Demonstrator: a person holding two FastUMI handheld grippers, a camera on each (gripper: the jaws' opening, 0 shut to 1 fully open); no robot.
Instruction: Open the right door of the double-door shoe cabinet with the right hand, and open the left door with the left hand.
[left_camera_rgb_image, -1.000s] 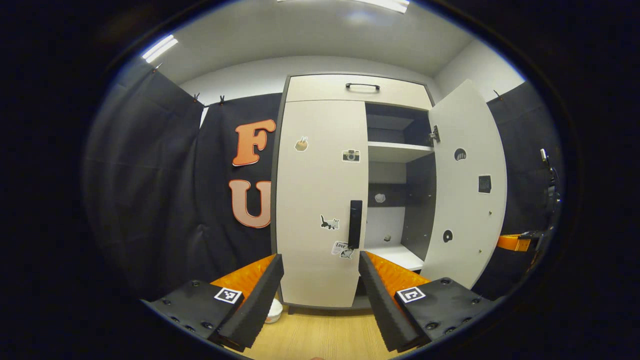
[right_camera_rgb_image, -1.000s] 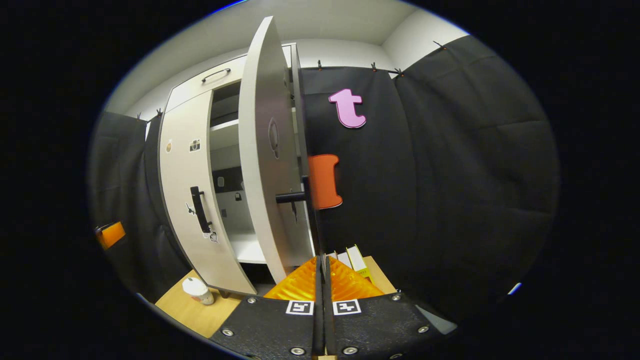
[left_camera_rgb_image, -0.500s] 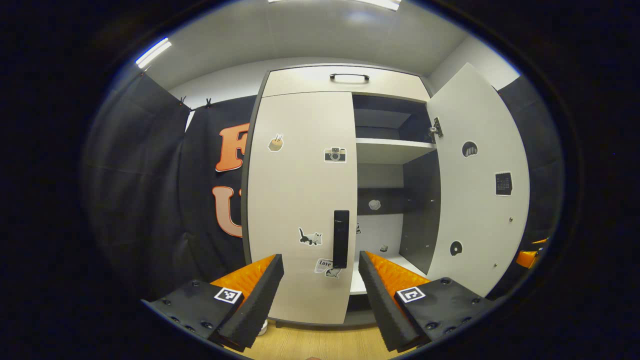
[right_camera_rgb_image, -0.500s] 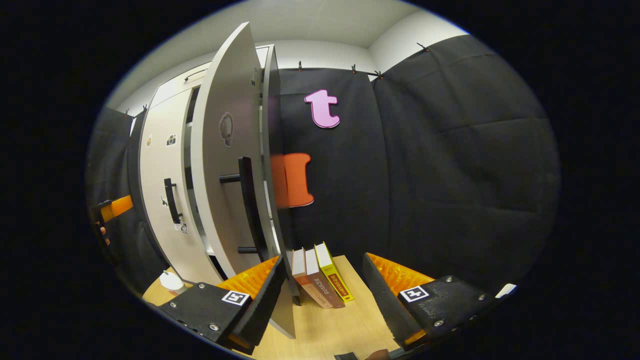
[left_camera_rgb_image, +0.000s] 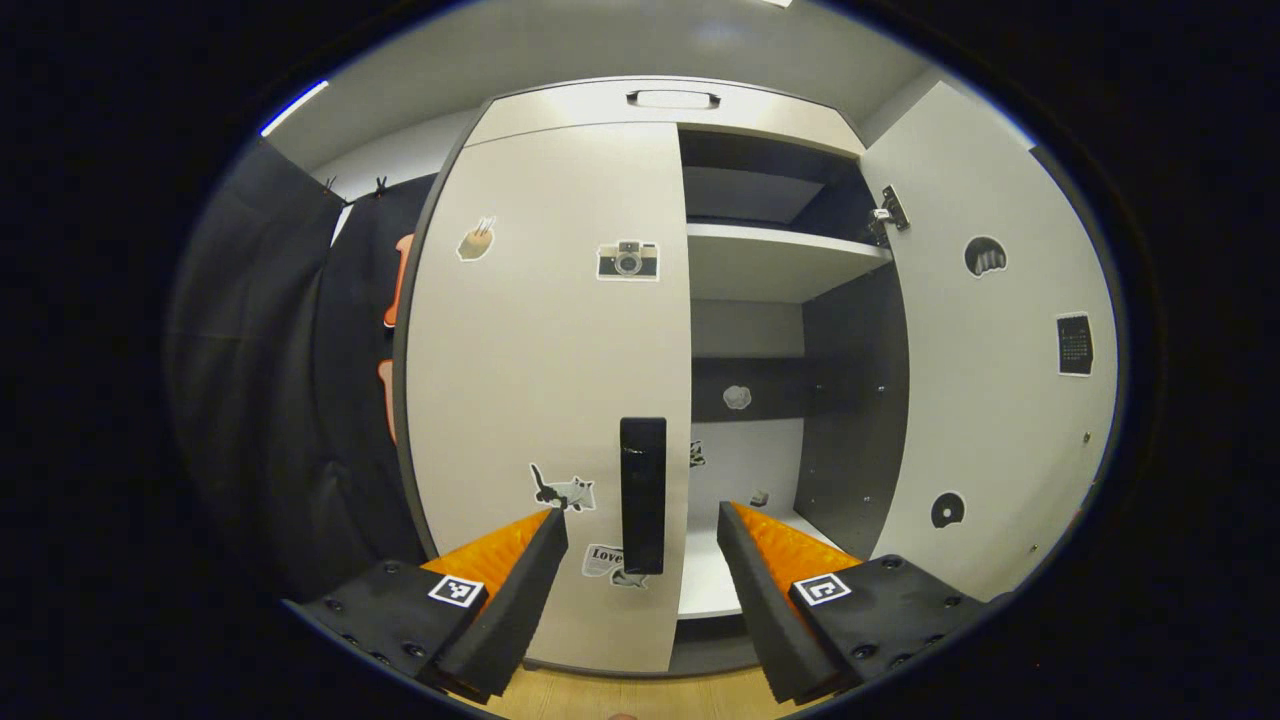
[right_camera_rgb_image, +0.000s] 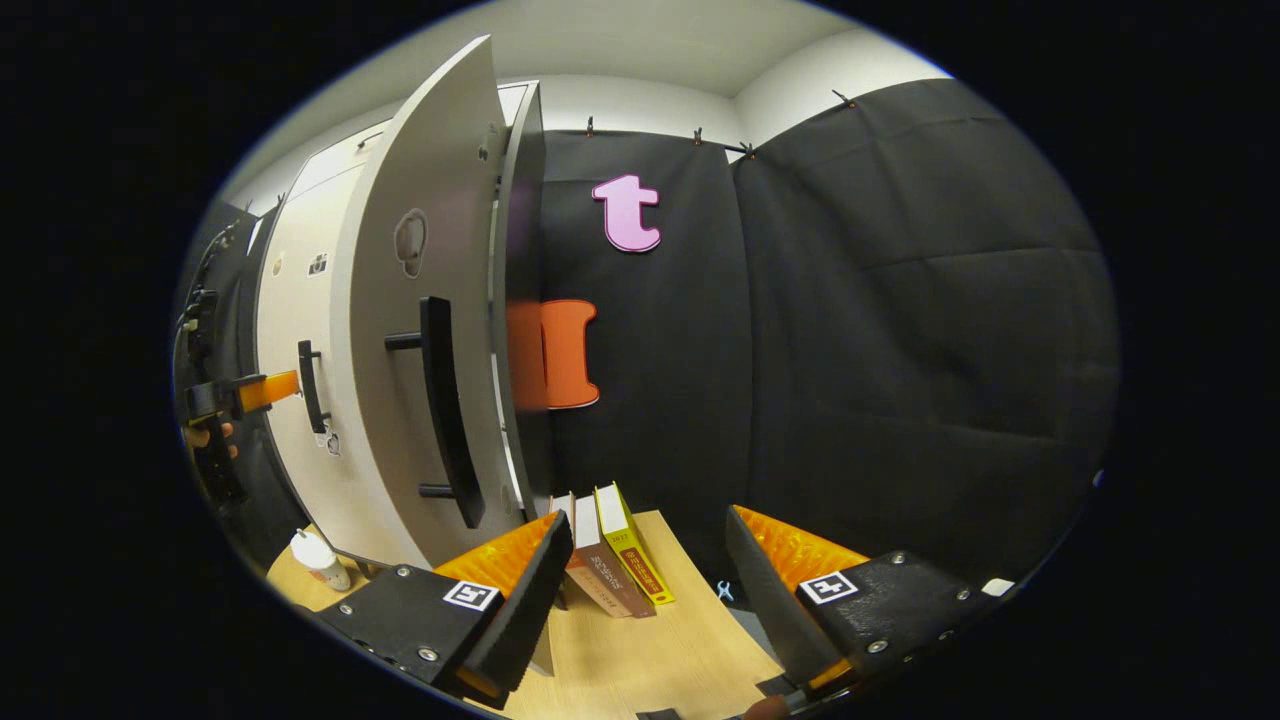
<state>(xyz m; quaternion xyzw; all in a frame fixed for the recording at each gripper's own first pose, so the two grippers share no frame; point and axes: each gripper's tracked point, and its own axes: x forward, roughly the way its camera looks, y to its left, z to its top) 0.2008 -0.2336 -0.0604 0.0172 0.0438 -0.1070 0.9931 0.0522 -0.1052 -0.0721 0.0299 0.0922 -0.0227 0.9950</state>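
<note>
Left tongs released, fingers spread wide, nothing between the pads. They point at the left door handle, a dark vertical bar that sits in the gap between the two fingers but farther off, not touched by either. Left door of the shoe cabinet is shut, flat to the camera, with stickers on it: camera sticker up high, cat sticker just left of the handle, another sticker low beside the handle's bottom end. Right door is swung open to the right, inner face toward the left gripper view, dark stickers on it. Open half shows an upper shelf and a lower shelf, small bits stuck on the back panel. Drawer handle at the cabinet top.

Right gripper view: right tongs also released, fingers apart, gripping nothing. They sit beside the outer face of the open right door, clear of its handle, a dark bar on two posts. Books stand leaning on the wooden bench between the fingers, farther back, near the door's lower edge. Small white bottle on the bench at lower left. Far left, the other gripper with a hand on it, close to the left door's handle.
</note>
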